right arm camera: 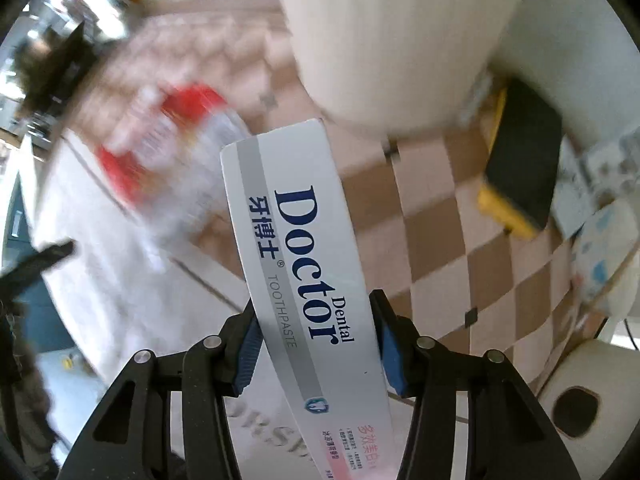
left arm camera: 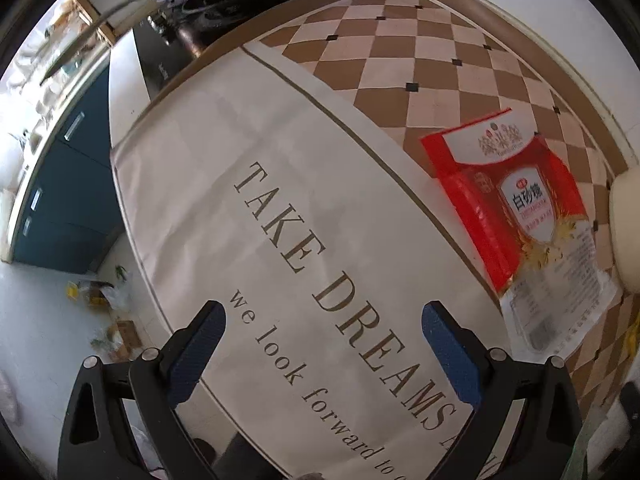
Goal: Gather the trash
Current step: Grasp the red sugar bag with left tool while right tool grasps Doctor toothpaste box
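The toothpaste box [right arm camera: 296,264] is clamped between the pads of the right tongs [right arm camera: 316,350], lifted over the checkered tabletop [right arm camera: 448,240]. A red sugar bag [left arm camera: 516,216] lies flat near the tabletop's edge, well apart from the left tongs [left arm camera: 320,356], which gape with nothing between them.

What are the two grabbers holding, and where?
The right hand-held gripper pinches the toothpaste box across its long sides, near the lower end. The left hand-held gripper holds nothing.

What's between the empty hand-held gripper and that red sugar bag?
Only bare printed tablecloth lies between the left hand-held gripper and the red sugar bag, seen in the left wrist view.
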Tool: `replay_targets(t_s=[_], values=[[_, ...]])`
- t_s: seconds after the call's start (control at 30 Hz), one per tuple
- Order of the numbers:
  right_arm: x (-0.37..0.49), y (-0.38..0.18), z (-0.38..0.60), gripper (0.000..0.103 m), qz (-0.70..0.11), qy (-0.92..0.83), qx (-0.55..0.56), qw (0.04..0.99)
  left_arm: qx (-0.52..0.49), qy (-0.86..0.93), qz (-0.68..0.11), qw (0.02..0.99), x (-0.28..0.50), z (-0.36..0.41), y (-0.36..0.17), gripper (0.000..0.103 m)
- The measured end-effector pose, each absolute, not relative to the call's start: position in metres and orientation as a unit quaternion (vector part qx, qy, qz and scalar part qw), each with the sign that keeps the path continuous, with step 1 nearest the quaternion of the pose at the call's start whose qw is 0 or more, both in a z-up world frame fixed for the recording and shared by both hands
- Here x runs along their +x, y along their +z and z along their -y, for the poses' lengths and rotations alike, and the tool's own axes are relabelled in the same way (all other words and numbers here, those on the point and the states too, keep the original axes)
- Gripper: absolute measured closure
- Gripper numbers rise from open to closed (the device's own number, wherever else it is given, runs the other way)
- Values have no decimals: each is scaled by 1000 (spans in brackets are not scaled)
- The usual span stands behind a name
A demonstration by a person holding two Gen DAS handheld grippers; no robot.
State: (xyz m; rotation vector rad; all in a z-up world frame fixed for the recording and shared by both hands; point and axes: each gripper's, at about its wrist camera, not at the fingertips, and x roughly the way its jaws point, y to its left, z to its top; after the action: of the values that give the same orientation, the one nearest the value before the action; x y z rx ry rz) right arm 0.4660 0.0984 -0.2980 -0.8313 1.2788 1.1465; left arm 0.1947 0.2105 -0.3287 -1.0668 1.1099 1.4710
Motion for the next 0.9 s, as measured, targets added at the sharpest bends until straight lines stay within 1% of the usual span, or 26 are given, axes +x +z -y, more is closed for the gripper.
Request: replay_targets(t_s=[0.07,0.13,0.27,0.37,0.47,0.57,0.6,0.63,0.67,0.7,0.73,0.77,0.83,0.9], values=[[450,-276,-108,50,-517,518,-357,580,-468,590,-439,491,189,-216,-334,3],[435,-272,-133,50,-499,535,-374,571,-500,567,-421,500,186,-223,-341,4],[412,-304,-178,50,-482,541,-416,550,-552,510,-387,534,195,-239,-357,4],[408,-336,-201,50,-490,533,-438,533,-561,487,-371,557,210,-253,-365,4],[402,-342,-210,50,-496,532,-438,529,-561,470,-359,580,227,-267,-369,5],[407,-341,-210,50,-505,532,-430,527,-540,461,-356,608,247,-284,-367,6],[408,-343,-212,50,-509,532,-427,525,-531,460,-355,616,254,-288,-366,16],[407,-347,-216,50,-511,532,-425,524,-519,466,-360,620,258,-293,-364,38],[408,-347,-216,50,-514,532,-423,524,-509,469,-367,621,263,-297,-363,42],[406,-351,-222,50,-515,531,-423,523,-504,472,-369,622,266,-300,-362,53],[408,-350,-223,51,-517,531,-421,523,-495,481,-374,620,266,-302,-361,70],[409,-350,-224,51,-520,530,-417,524,-492,483,-373,621,261,-307,-361,73],[415,-347,-222,51,-527,528,-411,524,-491,485,-365,625,254,-308,-358,90],[418,-345,-218,51,-530,527,-405,527,-481,494,-366,625,250,-305,-351,92]])
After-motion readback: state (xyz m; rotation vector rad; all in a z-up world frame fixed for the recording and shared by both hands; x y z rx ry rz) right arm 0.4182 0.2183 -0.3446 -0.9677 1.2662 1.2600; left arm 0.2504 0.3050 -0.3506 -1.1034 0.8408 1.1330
